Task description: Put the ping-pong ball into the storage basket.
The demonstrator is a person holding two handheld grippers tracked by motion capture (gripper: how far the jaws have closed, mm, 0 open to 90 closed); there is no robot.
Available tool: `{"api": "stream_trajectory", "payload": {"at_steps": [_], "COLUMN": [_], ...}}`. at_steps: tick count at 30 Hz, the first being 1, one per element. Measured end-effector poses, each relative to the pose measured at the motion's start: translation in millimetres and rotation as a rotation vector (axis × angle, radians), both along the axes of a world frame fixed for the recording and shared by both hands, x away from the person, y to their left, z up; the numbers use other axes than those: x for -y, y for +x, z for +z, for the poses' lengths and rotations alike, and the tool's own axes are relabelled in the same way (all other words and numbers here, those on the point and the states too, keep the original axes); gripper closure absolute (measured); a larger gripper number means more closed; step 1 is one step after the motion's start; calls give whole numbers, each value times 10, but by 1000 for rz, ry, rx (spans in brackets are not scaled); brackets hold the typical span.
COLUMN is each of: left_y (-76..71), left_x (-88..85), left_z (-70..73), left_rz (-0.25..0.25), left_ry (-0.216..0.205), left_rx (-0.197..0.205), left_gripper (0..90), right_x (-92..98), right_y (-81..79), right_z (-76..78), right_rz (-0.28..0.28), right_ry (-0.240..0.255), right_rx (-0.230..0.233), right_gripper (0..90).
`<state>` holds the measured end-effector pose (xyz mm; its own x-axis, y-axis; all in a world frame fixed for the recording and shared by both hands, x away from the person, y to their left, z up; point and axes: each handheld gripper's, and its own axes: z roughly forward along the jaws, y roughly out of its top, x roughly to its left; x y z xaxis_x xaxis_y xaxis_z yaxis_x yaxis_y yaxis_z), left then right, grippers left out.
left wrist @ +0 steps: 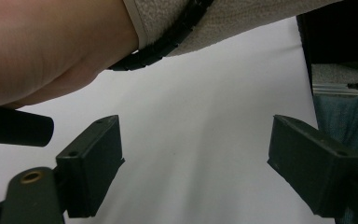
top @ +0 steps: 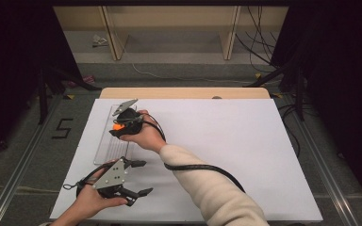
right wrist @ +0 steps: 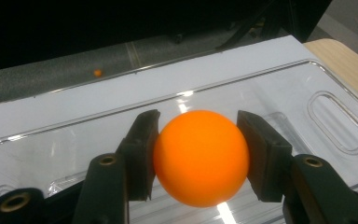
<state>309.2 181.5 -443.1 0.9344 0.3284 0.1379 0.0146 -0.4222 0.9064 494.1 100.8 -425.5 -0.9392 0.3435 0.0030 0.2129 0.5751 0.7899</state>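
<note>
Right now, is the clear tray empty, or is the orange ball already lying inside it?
Empty: the clear tray shows bare bottom, and the orange ball hangs above it, clamped by the right gripper.

High view: fixed above the near edge of the bench (top: pixel 245 141), looking forward and down; far off, takes in the whole white top, floor and shelving behind.
Left gripper view: rides the left gripper (top: pixel 122 181), low over the bench (left wrist: pixel 200 140), close; faces across the white top toward the right forearm (left wrist: pixel 242 18).
Right gripper view: rides the right gripper (top: pixel 122 125), very close, looking along its fingers (right wrist: pixel 142 149) at the orange ball (right wrist: pixel 200 156) over the clear tray (right wrist: pixel 307 79).
Shared: the white bench top; the forearm (top: pixel 207 183); the tray (top: pixel 106 141).
</note>
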Motion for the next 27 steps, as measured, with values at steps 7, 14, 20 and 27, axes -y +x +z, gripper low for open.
{"api": "stream_trajectory", "payload": {"at_steps": [7, 14, 20, 27], "left_y": [0, 0, 0, 0], "left_x": [0, 1, 2, 4], "left_z": [0, 0, -1, -2], "left_rz": [-1, -1, -1, 0], "left_ry": [0, 0, 0, -1], "left_rx": [-1, -1, -1, -1], "left_gripper": [171, 171, 170, 170], "right_x": [-14, -6, 18, 30], "right_y": [-7, -21, -25, -34], "right_z": [-45, -57, -94, -121], "right_rz": [7, 8, 6, 9], "right_ry": [-8, -14, -19, -25], "right_rx": [-6, -8, -16, -21], "right_gripper": [511, 511, 511, 510]}}
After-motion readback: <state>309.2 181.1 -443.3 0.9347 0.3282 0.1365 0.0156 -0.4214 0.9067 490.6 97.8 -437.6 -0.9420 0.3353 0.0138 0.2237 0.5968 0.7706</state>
